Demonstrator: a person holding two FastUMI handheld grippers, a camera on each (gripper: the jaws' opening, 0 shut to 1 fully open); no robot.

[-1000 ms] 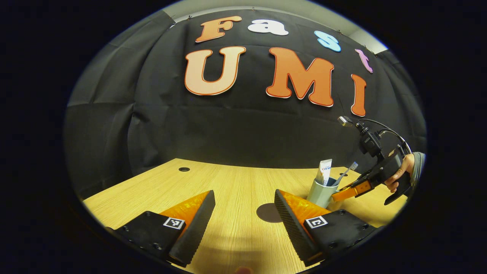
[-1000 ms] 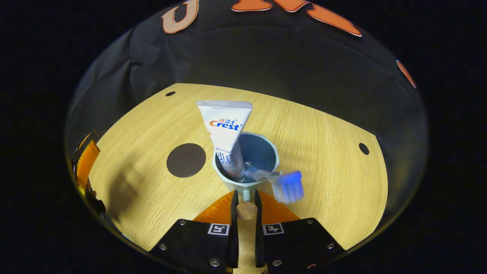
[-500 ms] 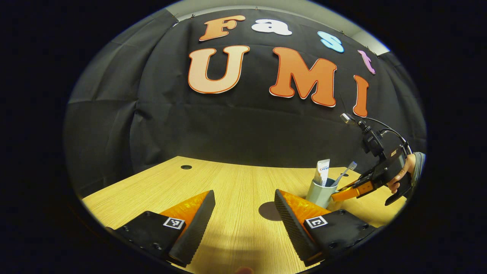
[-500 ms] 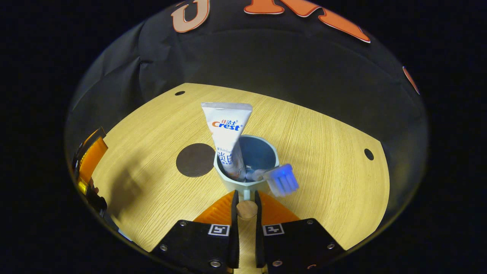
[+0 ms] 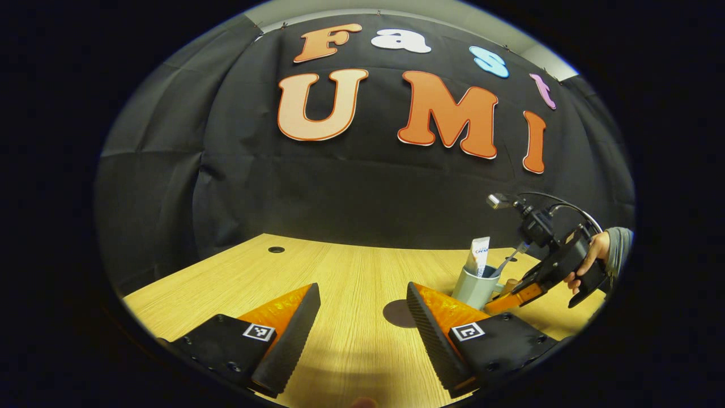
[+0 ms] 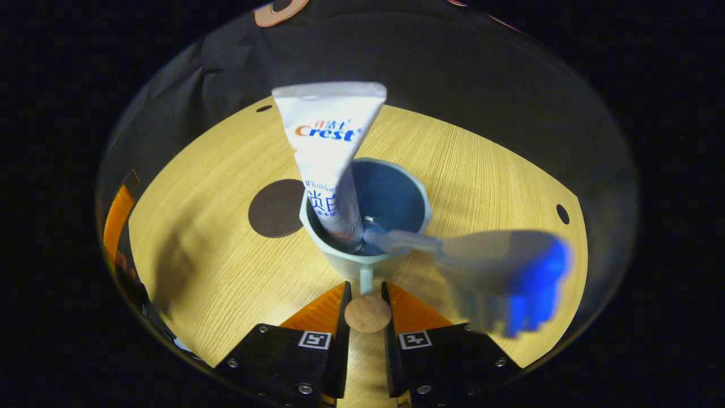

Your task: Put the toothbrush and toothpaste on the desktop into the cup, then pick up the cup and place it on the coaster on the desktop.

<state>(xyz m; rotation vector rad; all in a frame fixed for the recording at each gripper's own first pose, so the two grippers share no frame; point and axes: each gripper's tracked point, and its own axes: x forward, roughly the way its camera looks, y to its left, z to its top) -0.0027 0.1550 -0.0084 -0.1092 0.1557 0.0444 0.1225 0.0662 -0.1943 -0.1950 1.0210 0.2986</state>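
In the right gripper view, the right hand-held gripper clamps the cup's handle; the cup, mid-frame, holds toothpaste and toothbrush, right of the coaster. The left hand-held gripper hovers spread apart above the table.

Toothbrush head blurred; bristle detail indistinct. Toothpaste lower end hidden inside cup. Cup base concealed in the right gripper view.

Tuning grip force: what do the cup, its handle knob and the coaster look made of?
Cup: likely glazed ceramic or hard plastic, smooth pale blue walls. Handle knob: looks wooden, tan matte disc. Coaster: flat, dark, matte; maybe felt or rubber, can't tell.
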